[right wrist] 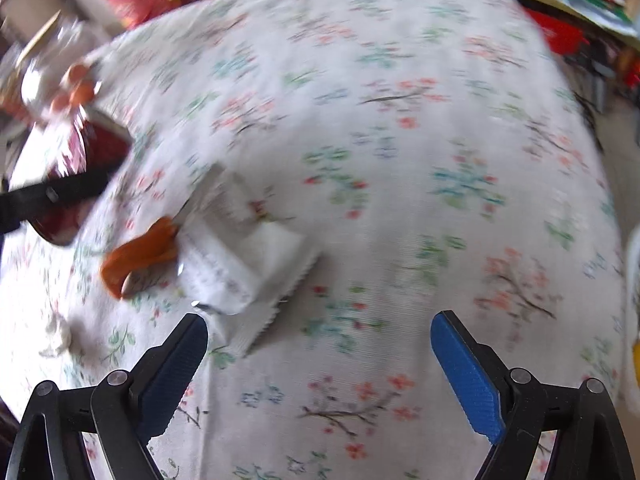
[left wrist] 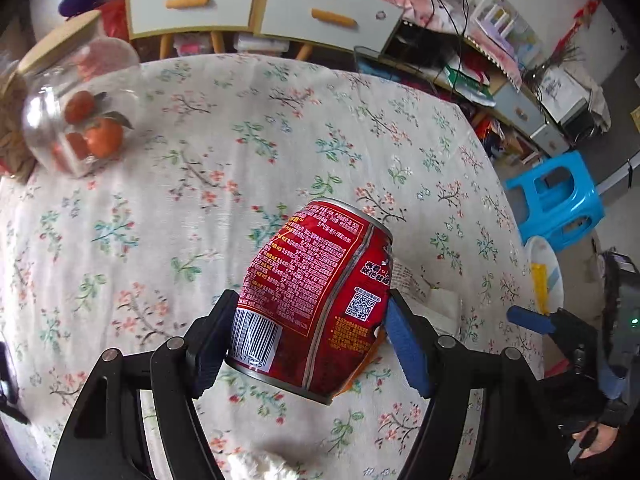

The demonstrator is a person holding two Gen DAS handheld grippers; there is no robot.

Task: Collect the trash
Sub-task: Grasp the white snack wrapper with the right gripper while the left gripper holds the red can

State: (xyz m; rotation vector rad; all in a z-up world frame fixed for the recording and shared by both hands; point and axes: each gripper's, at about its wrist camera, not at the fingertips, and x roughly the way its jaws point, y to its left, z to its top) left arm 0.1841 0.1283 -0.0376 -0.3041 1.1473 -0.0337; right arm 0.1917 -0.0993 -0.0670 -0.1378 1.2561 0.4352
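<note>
A dented red drink can (left wrist: pixel 304 264) is tilted over the floral tablecloth (left wrist: pixel 200 208), and my left gripper (left wrist: pixel 310 300) is shut on it, one pad pressing each side. Orange peel (left wrist: pixel 368 364) shows under the can's right edge and a white wrapper (left wrist: pixel 424 292) lies just behind. My right gripper (right wrist: pixel 320 320) hangs open over the cloth with nothing between its fingers. In its blurred view the white wrapper (right wrist: pixel 240 264) and the orange peel (right wrist: pixel 140 252) lie ahead to the left, close to the left fingertip. The red can (right wrist: pixel 100 148) is further left.
A glass jar of oranges (left wrist: pixel 80 120) stands at the table's far left. Crumpled tissue (right wrist: pixel 58 334) lies on the cloth at the left. Past the table's right edge are a blue stool (left wrist: pixel 556 200) and a white bucket (left wrist: pixel 544 268). Drawers (left wrist: pixel 260 4) and clutter line the back.
</note>
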